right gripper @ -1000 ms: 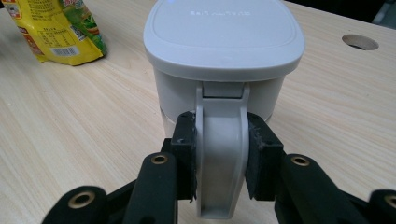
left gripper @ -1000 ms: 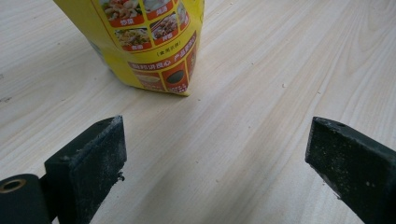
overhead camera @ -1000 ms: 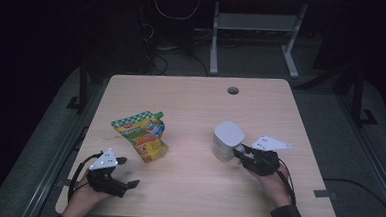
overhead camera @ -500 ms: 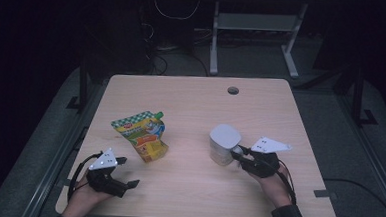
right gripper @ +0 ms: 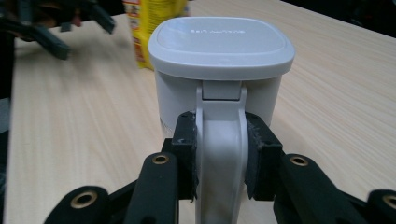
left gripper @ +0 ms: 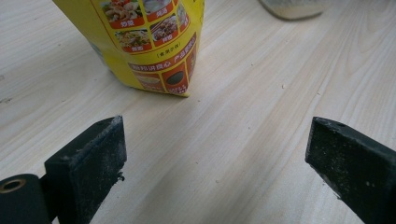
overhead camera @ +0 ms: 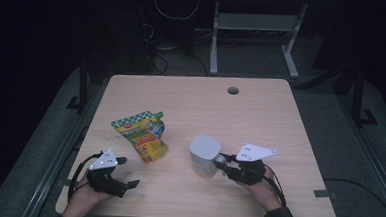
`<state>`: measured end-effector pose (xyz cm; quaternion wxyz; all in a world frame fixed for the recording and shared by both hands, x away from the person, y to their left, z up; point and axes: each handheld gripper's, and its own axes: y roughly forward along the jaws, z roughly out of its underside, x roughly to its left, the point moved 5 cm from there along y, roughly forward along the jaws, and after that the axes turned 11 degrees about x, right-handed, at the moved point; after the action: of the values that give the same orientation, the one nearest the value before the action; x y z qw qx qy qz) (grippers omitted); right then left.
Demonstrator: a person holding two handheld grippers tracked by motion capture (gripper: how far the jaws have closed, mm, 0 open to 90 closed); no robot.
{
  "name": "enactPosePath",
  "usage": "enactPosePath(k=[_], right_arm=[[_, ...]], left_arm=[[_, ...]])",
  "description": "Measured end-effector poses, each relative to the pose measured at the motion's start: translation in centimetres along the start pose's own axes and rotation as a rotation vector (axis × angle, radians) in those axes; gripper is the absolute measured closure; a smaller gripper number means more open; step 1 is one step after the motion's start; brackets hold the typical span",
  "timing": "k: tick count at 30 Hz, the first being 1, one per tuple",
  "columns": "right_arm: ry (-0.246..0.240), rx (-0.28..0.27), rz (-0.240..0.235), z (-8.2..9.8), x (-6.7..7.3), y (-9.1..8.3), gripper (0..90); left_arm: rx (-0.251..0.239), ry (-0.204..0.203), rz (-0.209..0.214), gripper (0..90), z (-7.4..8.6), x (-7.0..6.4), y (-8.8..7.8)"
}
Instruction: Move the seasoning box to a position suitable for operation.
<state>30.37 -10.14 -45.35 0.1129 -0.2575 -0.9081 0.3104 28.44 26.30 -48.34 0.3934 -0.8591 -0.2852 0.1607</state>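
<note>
A white lidded container [overhead camera: 204,153] with a handle stands at the table's front centre-right. My right gripper [overhead camera: 224,162] is shut on the container's handle [right gripper: 219,154], one pad on each side, below the grey lid [right gripper: 220,44]. A yellow and green snack pouch [overhead camera: 142,133] lies left of centre; its lower corner [left gripper: 159,51] shows just beyond my left gripper's jaws. My left gripper [overhead camera: 127,172] rests at the front left, open, with bare tabletop between its pads [left gripper: 93,163].
The light wooden table [overhead camera: 260,117] has a round cable hole [overhead camera: 233,90] near its far edge. Dark floor, cables and a desk frame [overhead camera: 255,36] lie beyond the table. The other gripper [right gripper: 51,28] is seen past the container in the right gripper view.
The right gripper has slid the container to the left, toward the pouch. The left gripper has stayed where it was.
</note>
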Motion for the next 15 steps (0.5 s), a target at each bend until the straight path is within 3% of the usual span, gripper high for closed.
enactPosePath(k=[6,15], right_arm=[[-0.070,-0.007,-0.062,-0.3,1.6,0.8,68.5],[-0.084,0.004,-0.088,0.2,1.5,0.9,68.2]], left_arm=[[0.003,0.004,0.003,4.8,0.0,0.0,0.1],[0.007,0.007,0.006,4.8,0.0,-0.2,0.1]])
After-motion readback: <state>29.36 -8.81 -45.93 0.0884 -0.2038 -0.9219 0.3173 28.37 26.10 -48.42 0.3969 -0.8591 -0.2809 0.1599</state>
